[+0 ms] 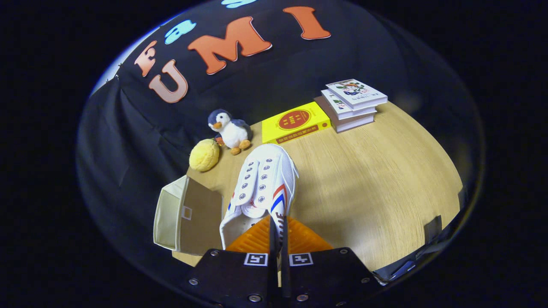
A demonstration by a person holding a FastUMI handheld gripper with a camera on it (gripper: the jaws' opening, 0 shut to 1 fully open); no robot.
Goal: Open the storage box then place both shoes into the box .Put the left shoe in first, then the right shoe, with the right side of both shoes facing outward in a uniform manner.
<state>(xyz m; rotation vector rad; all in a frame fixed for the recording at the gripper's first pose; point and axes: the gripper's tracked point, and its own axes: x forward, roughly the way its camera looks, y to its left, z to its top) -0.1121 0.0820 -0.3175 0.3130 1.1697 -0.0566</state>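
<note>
A white canvas shoe with red and blue side stripes and no laces hangs in the air above the wooden table, toe pointing away from me. My gripper is shut on the shoe's side wall near the heel, its orange fingers pressing together on the collar. Just left of the shoe stands the beige storage box, its brown inside showing and its opening facing the shoe.
A penguin plush and a round yellow plush sit beyond the box. A yellow book lies flat behind the shoe, with a stack of books farther right. The table's right edge carries dark tape.
</note>
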